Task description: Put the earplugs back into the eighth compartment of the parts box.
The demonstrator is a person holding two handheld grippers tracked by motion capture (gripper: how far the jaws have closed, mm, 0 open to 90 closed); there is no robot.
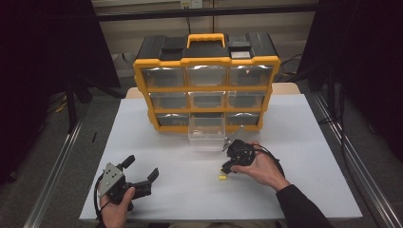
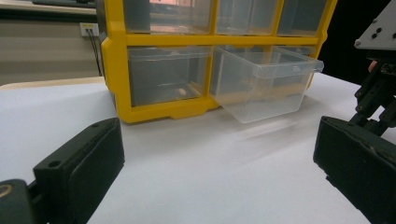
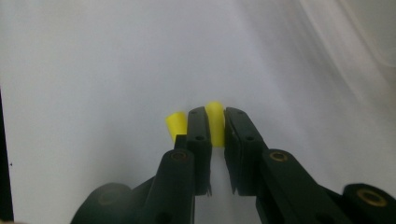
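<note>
So the right gripper (image 3: 215,126) is down on the white table (image 1: 294,142), its jaws pinched tight on a small yellow piece (image 3: 215,122). A second yellow piece (image 3: 176,125) sits just beside it, touching the outside of one jaw. All this is right in front of the clear drawer (image 1: 206,130) pulled out of the yellow organizer (image 1: 206,61). The left gripper (image 1: 140,172) rests near the table's front edge, jaws spread wide, nothing in them.
</note>
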